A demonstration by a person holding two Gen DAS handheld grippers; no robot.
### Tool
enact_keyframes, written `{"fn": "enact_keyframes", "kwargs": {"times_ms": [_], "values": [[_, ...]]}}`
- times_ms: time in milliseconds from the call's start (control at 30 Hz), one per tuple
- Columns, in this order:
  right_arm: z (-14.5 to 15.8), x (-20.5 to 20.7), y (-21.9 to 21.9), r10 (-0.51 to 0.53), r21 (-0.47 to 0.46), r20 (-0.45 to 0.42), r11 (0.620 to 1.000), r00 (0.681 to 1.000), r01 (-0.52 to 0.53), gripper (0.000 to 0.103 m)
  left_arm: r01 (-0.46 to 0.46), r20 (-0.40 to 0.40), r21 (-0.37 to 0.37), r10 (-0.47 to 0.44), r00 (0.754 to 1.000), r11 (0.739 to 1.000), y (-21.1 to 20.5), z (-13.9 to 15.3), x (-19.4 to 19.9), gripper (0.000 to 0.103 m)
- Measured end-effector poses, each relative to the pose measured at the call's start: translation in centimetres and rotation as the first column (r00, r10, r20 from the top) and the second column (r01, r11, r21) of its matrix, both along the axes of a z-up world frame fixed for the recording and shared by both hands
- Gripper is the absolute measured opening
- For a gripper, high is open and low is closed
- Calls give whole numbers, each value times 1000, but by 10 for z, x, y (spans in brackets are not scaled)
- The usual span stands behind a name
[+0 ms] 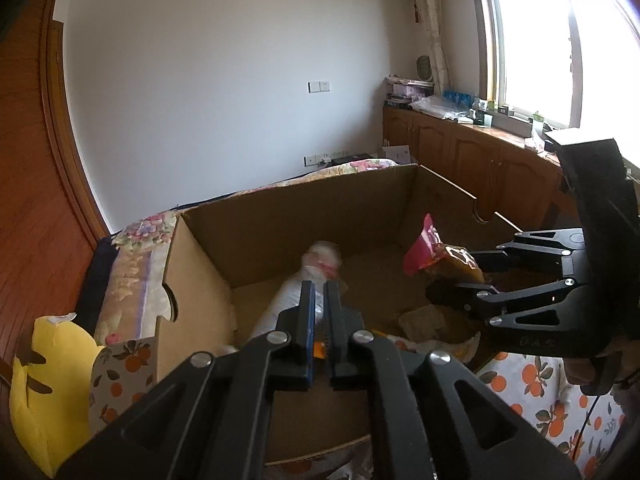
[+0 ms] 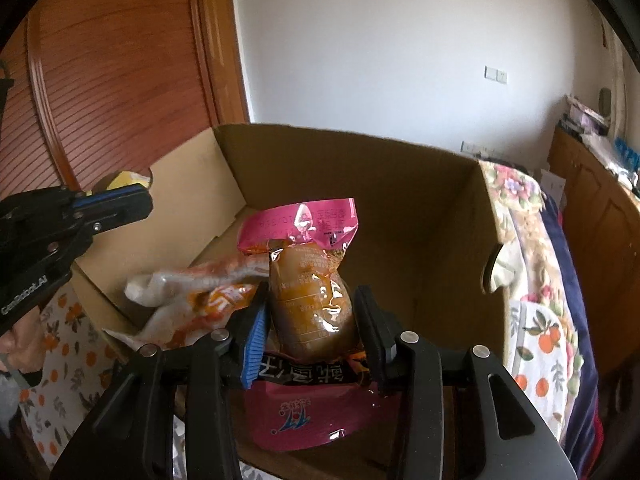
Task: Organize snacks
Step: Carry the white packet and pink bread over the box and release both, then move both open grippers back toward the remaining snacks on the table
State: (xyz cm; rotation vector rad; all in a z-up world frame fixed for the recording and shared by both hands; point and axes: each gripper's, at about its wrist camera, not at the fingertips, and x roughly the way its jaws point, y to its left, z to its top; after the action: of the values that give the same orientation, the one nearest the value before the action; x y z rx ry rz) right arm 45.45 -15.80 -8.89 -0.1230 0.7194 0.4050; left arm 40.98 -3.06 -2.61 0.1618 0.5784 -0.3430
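An open cardboard box [image 1: 280, 216] stands on a bed with an orange-print sheet; the right wrist view shows it too [image 2: 360, 184]. My right gripper [image 2: 312, 316] is shut on a pink-and-brown snack packet [image 2: 310, 296] and holds it over the box's right side; the packet also shows in the left wrist view [image 1: 432, 256]. My left gripper [image 1: 319, 300] is over the box's near side with its fingers almost together; a blurred white-and-orange snack bag [image 1: 292, 296] lies just beyond them, and grip cannot be told. That bag shows in the right wrist view [image 2: 192, 296].
A yellow plush toy [image 1: 48, 380] lies left of the box. A floral quilt [image 1: 136, 272] is heaped behind it. Wooden cabinets [image 1: 480, 168] with clutter run under the window on the right. A wooden wardrobe [image 2: 112, 80] stands left. More packets [image 1: 424, 320] lie on the box floor.
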Motion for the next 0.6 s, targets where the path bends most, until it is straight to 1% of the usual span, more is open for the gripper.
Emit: {"fn": "enact_keyframes", "kwargs": {"times_ms": [100,133,333,600], "values": [[3,-5,0,4,7,4,1000,1000,-4,47,-4,-9,-16,4,1000,1000,5,-1,-1,8],[4,-8,0,3,9,9,1000,1000,-3,52,-7,-13,-23,6,1000,1000,9,-2,-2,8],[21,-22,-4,4,29,35,1000,999,-5,52,-13,-12,-32,12,1000,999,15,3,-16,9],[61,-73,-16,-6,39,95,999,995,2,52,-6,5,-53,6,1000,999,18,19,-54,18]]}}
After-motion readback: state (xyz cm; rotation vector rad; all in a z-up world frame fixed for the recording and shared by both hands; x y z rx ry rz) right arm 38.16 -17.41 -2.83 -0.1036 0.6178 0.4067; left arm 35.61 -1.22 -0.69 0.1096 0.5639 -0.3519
